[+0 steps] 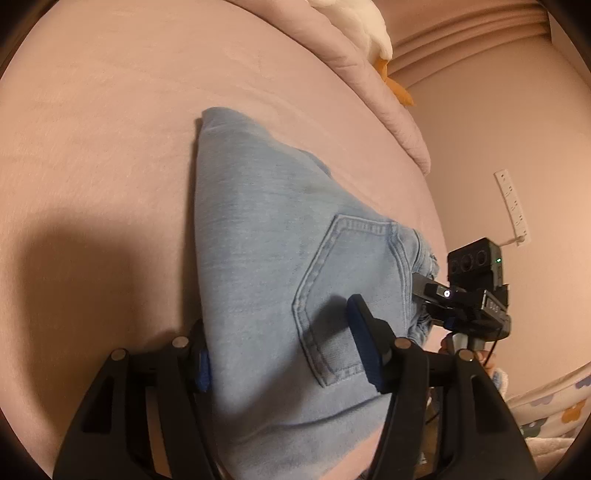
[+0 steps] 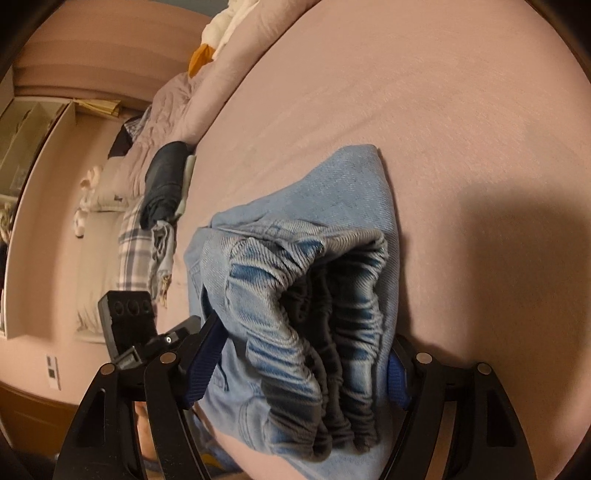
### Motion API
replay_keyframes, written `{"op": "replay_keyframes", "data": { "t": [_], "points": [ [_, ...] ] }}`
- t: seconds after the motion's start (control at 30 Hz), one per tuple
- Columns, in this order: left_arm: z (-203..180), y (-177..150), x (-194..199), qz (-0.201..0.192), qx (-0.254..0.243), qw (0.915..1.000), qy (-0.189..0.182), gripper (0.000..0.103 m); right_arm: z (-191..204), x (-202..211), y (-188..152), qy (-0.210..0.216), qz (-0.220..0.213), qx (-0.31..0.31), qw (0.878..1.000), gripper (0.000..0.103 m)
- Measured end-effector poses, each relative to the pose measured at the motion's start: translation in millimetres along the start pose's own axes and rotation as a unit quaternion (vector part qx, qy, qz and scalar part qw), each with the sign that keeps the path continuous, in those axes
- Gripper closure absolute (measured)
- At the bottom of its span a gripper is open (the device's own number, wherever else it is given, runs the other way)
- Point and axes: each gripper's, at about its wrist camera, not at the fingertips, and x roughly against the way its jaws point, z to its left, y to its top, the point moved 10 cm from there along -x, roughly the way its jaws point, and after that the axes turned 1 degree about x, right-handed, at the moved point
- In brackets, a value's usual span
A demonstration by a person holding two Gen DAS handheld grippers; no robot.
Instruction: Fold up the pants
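Two black two-finger grippers with blue pads flank a folded bundle of light blue denim pants (image 1: 280,251) lying on the pink bed sheet (image 1: 110,147). The left gripper (image 1: 282,356) stands spread wide, its fingers either side of the back-pocket end, the denim between them but not pinched. The right gripper (image 2: 301,373) is likewise spread, its pads beside the gathered elastic waistband (image 2: 325,350). Beyond lie a dark rolled garment (image 2: 164,181), a plaid cloth (image 2: 131,251) and a white plush toy (image 1: 354,22).
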Motion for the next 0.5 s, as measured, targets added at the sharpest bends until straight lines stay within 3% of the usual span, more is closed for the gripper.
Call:
{"op": "replay_keyframes", "data": {
  "t": [0.3,0.4,0.5],
  "points": [
    [-0.4,-3.7,1.6,-0.002,-0.020,0.9987,0.047,0.045,2.2,1.7,-3.0,-0.053,-0.034,0.035,0.997,0.027],
    [1.0,-5.6,2.8,-0.005,-0.028,0.9971,0.071,0.050,4.4,3.9,-5.9,-0.099,-0.050,0.057,0.992,0.033],
    [2.2,-7.5,3.5,-0.007,-0.037,0.9956,0.086,0.051,3.9,9.5,-6.5,-0.113,-0.062,0.061,0.990,0.039]
  ]
}}
